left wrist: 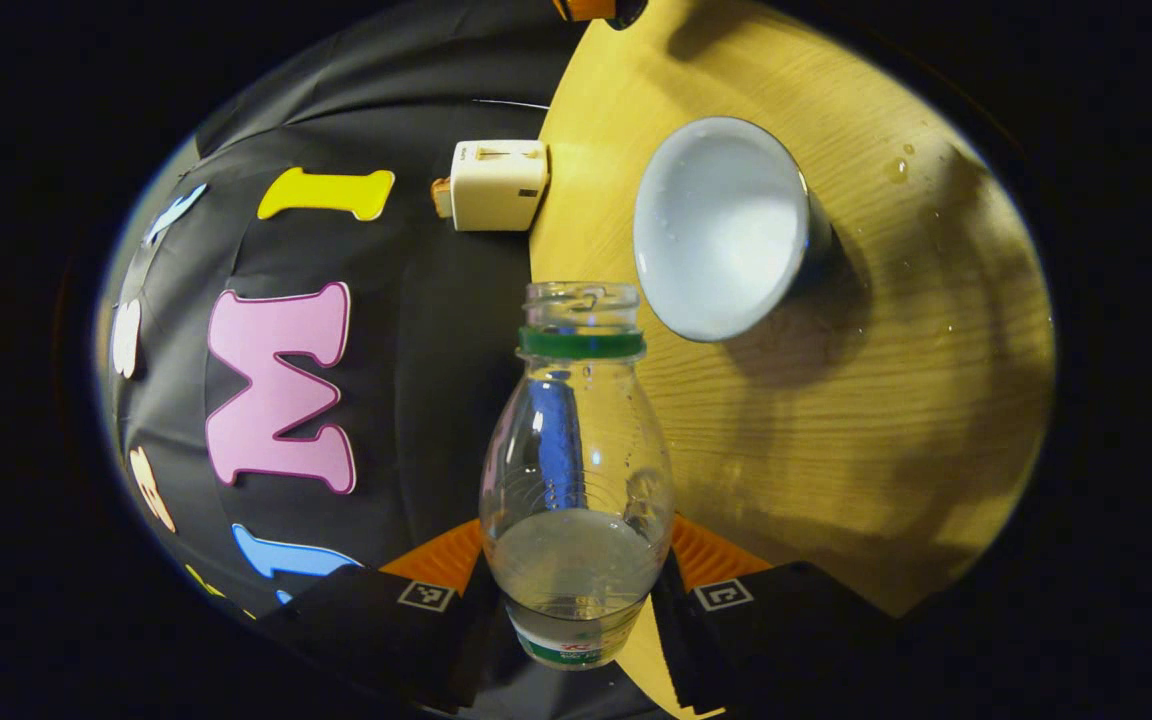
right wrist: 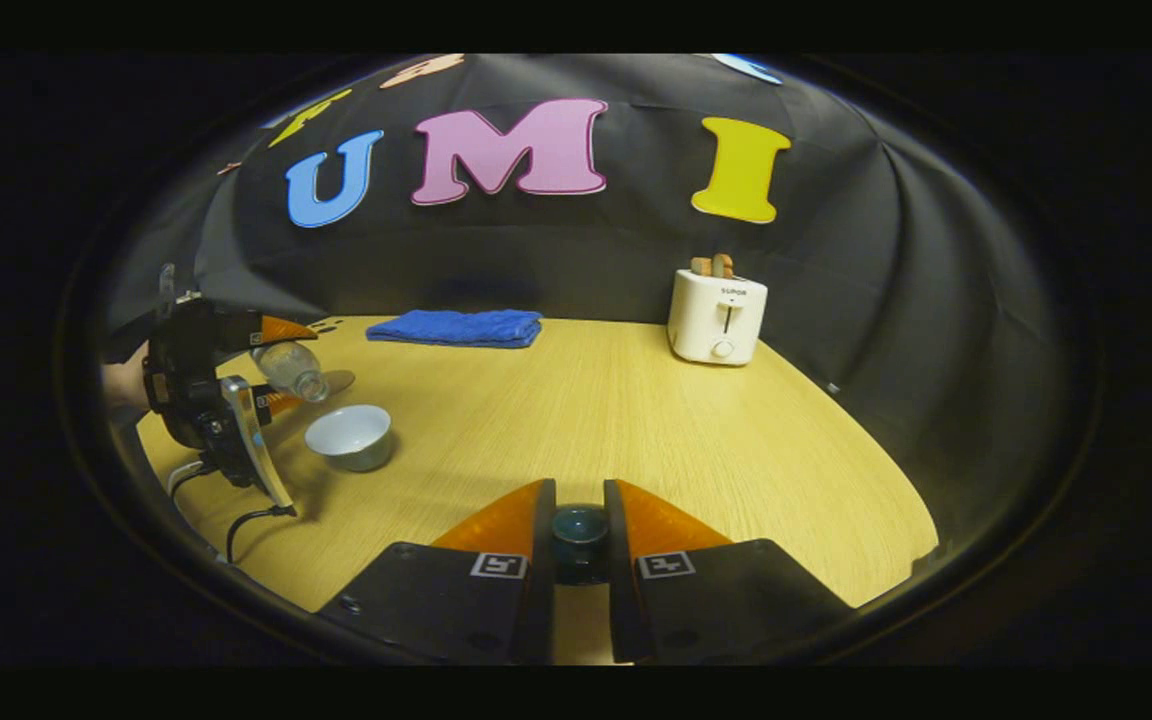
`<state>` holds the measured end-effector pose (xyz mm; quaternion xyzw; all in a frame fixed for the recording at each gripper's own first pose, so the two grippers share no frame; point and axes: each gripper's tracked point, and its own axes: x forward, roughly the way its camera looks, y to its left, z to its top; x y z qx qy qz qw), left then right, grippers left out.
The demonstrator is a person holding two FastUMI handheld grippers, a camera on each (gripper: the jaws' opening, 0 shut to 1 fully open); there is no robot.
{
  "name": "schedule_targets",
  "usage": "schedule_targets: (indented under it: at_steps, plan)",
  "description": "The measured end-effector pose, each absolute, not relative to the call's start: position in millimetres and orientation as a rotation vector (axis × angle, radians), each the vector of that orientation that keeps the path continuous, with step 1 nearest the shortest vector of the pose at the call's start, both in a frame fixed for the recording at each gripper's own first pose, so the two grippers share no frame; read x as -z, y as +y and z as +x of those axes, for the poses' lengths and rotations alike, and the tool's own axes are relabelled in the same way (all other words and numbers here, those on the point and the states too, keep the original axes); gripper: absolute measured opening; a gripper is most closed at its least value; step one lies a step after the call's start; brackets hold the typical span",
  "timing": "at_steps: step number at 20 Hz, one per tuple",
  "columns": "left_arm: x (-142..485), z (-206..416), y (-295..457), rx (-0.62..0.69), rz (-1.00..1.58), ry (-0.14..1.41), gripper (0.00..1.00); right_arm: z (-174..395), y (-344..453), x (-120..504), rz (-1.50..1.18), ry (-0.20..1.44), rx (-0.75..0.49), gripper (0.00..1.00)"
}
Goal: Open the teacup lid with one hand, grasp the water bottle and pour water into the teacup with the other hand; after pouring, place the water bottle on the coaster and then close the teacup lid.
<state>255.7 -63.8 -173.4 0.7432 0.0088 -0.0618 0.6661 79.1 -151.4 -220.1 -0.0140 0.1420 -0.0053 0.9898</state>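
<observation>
A clear, uncapped water bottle with a green neck ring is part full, and my left gripper is shut on its lower body. Its mouth points toward the open teacup, whose white inside faces me just beyond it. In the right gripper view the bottle is tilted mouth-down above the teacup, held by the left gripper and a hand. My right gripper is shut on the dark teal teacup lid, low over the table and well right of the cup.
A white toaster stands at the back right of the wooden table, and a folded blue towel lies at the back. A brown disc, perhaps the coaster, lies behind the bottle. Cables trail at the left edge. Droplets dot the wood.
</observation>
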Motion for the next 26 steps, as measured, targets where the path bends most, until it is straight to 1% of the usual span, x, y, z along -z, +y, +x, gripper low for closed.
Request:
schedule_targets:
  at_steps: [1,2,4,5,6,10,11,12,14,15,17,18,20,21,22,24,25,26]
  plan:
    - [174,257,-64,0.142,1.693,0.022,0.72,79,-150,220,-0.032,0.285,0.005,0.26]
    - [173,257,-63,0.144,1.713,0.021,0.72,79,-149,220,-0.036,0.285,-0.001,0.21]
    - [171,259,-64,0.149,1.739,0.016,0.72,79,-147,221,-0.042,0.288,-0.008,0.30]
    - [170,259,-65,0.152,1.748,0.011,0.72,79,-147,222,-0.041,0.290,-0.011,0.30]
    - [170,258,-67,0.155,1.761,0.006,0.72,78,-145,222,-0.038,0.291,-0.014,0.25]
    - [170,262,-67,0.171,1.810,0.013,0.72,77,-144,223,-0.043,0.291,-0.019,0.25]
    - [172,261,-67,0.173,1.819,0.021,0.72,76,-145,224,-0.044,0.294,-0.020,0.21]
    - [170,263,-66,0.171,1.830,0.026,0.72,76,-146,224,-0.040,0.296,-0.020,0.25]
    - [167,261,-68,0.171,1.846,0.011,0.72,76,-147,223,-0.030,0.295,-0.018,0.25]
    - [167,261,-70,0.169,1.856,0.003,0.72,75,-147,223,-0.028,0.294,-0.017,0.30]
    - [163,265,-74,0.173,1.879,-0.007,0.72,76,-146,224,-0.023,0.297,-0.019,0.30]
    - [163,266,-73,0.181,1.885,-0.001,0.72,76,-146,223,-0.022,0.297,-0.021,0.25]
    - [160,266,-75,0.184,1.909,-0.006,0.71,76,-144,221,-0.038,0.292,-0.026,0.25]
    - [159,268,-75,0.187,1.928,-0.012,0.71,75,-142,221,-0.045,0.288,-0.030,0.21]
    - [157,269,-75,0.187,1.946,-0.014,0.72,75,-141,220,-0.044,0.287,-0.035,0.30]
    - [154,269,-77,0.197,1.967,-0.020,0.72,75,-139,221,-0.031,0.292,-0.040,0.25]
    - [154,268,-78,0.204,1.980,-0.025,0.72,75,-138,221,-0.027,0.293,-0.042,0.25]
    - [152,268,-80,0.210,1.999,-0.032,0.72,74,-137,219,-0.027,0.289,-0.041,0.30]
